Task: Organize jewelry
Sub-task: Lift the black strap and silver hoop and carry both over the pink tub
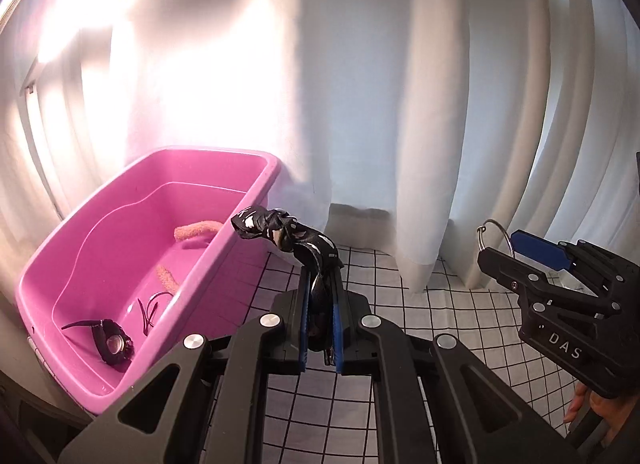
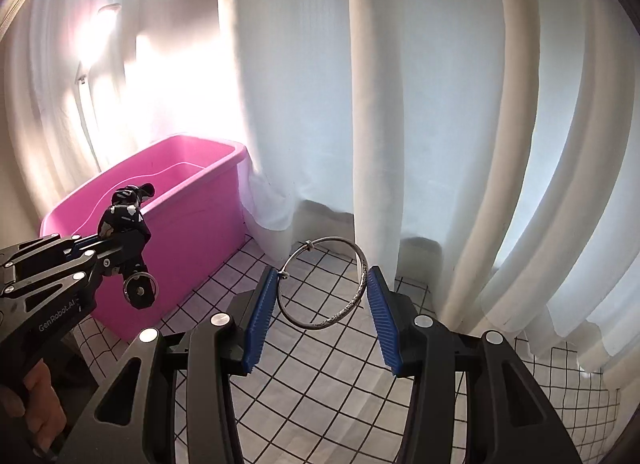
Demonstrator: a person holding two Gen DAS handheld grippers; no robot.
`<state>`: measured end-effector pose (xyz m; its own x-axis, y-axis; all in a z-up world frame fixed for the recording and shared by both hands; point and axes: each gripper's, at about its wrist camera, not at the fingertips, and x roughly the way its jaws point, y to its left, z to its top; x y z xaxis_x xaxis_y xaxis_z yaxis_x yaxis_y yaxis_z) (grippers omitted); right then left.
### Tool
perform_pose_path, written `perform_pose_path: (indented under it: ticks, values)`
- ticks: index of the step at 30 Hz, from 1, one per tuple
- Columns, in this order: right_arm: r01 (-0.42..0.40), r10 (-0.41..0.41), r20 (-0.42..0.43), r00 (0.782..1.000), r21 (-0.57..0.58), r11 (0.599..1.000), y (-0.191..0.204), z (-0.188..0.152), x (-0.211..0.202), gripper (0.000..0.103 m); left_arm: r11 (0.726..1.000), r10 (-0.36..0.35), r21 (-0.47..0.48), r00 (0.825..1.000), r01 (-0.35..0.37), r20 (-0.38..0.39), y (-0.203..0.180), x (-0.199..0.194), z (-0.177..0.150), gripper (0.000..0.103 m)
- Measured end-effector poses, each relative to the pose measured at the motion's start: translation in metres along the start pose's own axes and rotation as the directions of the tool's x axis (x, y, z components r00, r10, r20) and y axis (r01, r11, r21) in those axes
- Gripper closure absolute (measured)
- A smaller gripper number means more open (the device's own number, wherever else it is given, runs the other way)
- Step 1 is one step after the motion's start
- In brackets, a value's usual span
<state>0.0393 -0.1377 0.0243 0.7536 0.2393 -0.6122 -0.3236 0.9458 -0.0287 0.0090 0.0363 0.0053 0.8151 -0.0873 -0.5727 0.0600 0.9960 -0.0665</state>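
My left gripper (image 1: 320, 304) is nearly closed, its blue pads clamped on a black-and-white patterned fabric band (image 1: 288, 230) that sticks up and curls forward past the fingertips. From the right wrist view a small metal ring (image 2: 139, 289) hangs below that gripper; I cannot tell what it is fastened to. My right gripper (image 2: 322, 292) is spread wide, with a thin silver bangle (image 2: 322, 283) spanning the gap, its rim touching both blue pads (image 2: 260, 316).

On the side of my right gripper I read "DAS" (image 1: 565, 345); on my left one, "GenRobot.AI" (image 2: 60, 314).

Ahead and to the left of both grippers sits a pink plastic tub (image 1: 200, 264). Inside it lie a black wristwatch (image 1: 112, 342), a thin dark cord (image 1: 150, 304) and two fuzzy orange pieces (image 1: 198, 229).

Below my grippers is a white cloth with a black grid (image 2: 320, 384), and white curtains (image 2: 440, 104) hang just beyond, brightly backlit on the left.
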Motion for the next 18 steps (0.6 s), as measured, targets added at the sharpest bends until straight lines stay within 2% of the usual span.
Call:
perform_pose_path:
  ticks: [5,9,18]
  values:
    - [-0.043,0.047,0.067,0.997,-0.068,0.997,0.032,0.033,-0.007,0.058,0.997,0.069,-0.035,0.995,-0.066,0.076,0.03,-0.019,0.022,0.094]
    - [-0.087,0.097,0.091,0.991,-0.113,0.99,0.062,0.057,-0.005,0.058,0.99,0.124,-0.085,0.986,-0.116,0.108,0.061,-0.027,0.035,0.094]
    - [-0.177,0.198,0.084,0.977,-0.205,0.963,0.132,0.091,0.021,0.058,0.955,0.257,-0.177,0.962,-0.237,0.098,0.142,-0.037,0.035,0.094]
